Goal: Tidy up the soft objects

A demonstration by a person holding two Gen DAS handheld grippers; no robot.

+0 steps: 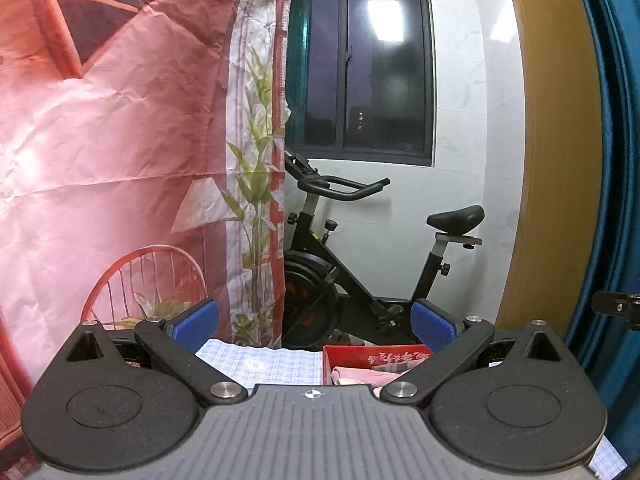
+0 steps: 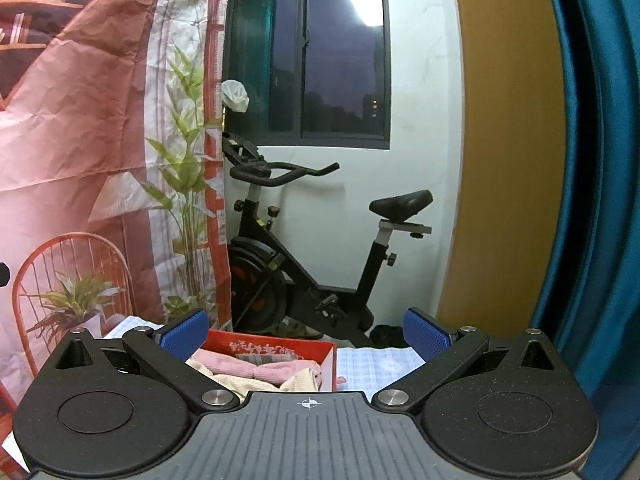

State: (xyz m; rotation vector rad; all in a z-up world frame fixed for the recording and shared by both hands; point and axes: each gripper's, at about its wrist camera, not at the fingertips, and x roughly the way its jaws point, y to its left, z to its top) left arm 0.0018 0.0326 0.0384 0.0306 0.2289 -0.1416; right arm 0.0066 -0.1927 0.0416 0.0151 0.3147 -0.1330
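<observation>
Lying below the right gripper (image 2: 306,334) (jaws wide): pink cloths (image 2: 256,368) in red box (image 2: 320,350)

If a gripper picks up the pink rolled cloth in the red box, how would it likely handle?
The pink rolled cloth looks soft and ribbed, so it would probably sag and partly unroll when lifted. It seems light, and unlikely to slip from the ridged blue pads. Packed beside a cream cloth in the red box, it may drag that neighbour along.
</observation>
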